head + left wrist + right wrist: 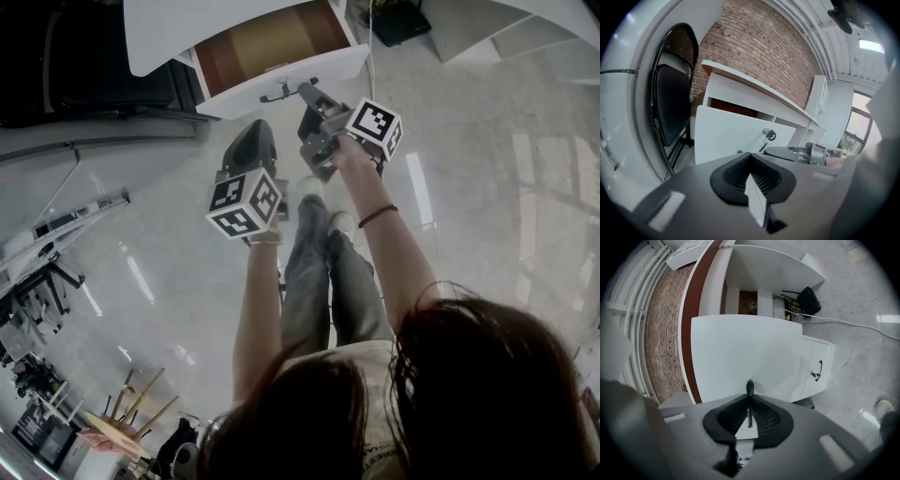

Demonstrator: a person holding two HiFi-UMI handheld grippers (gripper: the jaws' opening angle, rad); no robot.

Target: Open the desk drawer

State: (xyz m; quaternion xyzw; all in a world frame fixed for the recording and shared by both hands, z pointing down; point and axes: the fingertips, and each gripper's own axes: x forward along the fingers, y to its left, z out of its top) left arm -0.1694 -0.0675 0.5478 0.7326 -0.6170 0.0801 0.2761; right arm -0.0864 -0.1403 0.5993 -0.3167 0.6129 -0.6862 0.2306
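Head view: drawer (272,42) at 12 o'clock, already pulled well out, brown inside showing. Right hand-held gripper (307,91) tip on the handle (284,92) of the white front. Left hand-held gripper (255,131) at 8 o'clock of it, just short of the front, not touching.

Left gripper view: pads pressed together, nothing between. Key (768,137) hanging from the lock at 1 o'clock. Could knock or bend the key if drifted forward.

Right gripper view: pinching the thin dark handle, seen as a bar poking up between the pads at 12 o'clock. Narrow hold near the pad tips, so likely to slip off under a twisted or off-axis pull. Pulled much further, could hit the end of travel, jerk, or drop onto the legs below.
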